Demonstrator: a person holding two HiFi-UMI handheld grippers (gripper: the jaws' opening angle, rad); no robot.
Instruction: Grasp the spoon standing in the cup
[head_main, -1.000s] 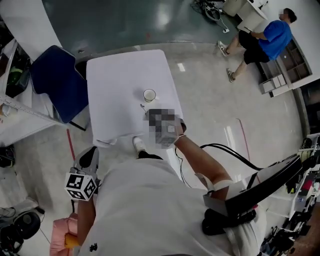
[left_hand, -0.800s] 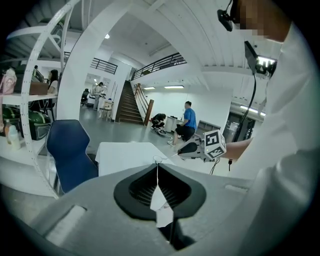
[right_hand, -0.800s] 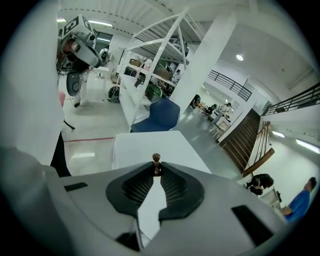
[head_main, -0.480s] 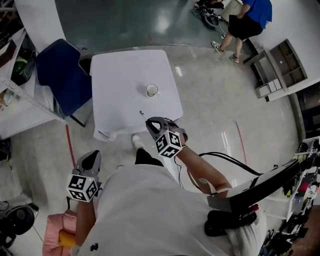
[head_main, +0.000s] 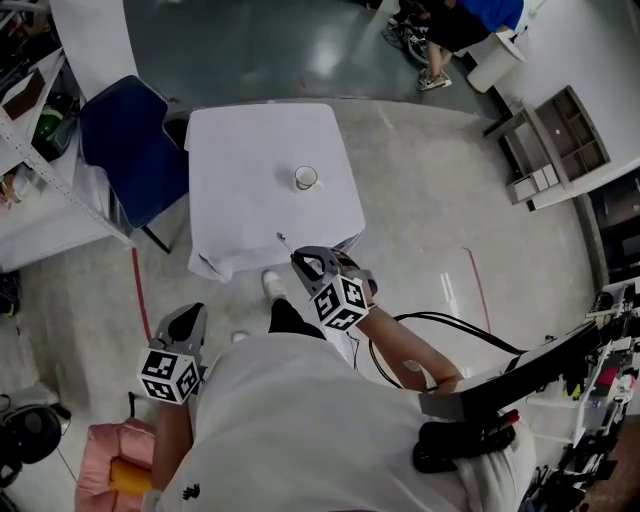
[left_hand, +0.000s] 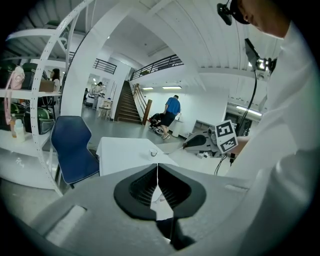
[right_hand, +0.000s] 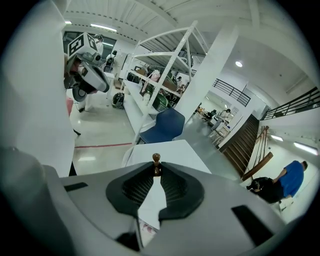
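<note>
My right gripper (head_main: 297, 257) is shut on the spoon (head_main: 283, 240), whose thin end sticks out toward the table. In the right gripper view the spoon's brown knobbed tip (right_hand: 156, 161) is pinched between the jaw tips of the right gripper (right_hand: 156, 168). The white cup (head_main: 306, 178) stands on the white table (head_main: 240, 150), apart from the gripper, and looks to have nothing in it. My left gripper (head_main: 185, 314) hangs low at my left side, away from the table. Its jaws in the left gripper view (left_hand: 158, 167) are shut with nothing between them. The cup (left_hand: 154, 153) shows small there.
A blue chair (head_main: 125, 150) stands at the table's left side, beside a white shelf rack (head_main: 40, 110). A person in blue (head_main: 470, 15) is at the far top. Black cables (head_main: 440, 315) lie on the floor to my right. A pink thing (head_main: 100, 465) sits at bottom left.
My right gripper has drawn back from the cup toward my body with the spoon in it. The view has shifted, and the person in blue has moved farther off.
</note>
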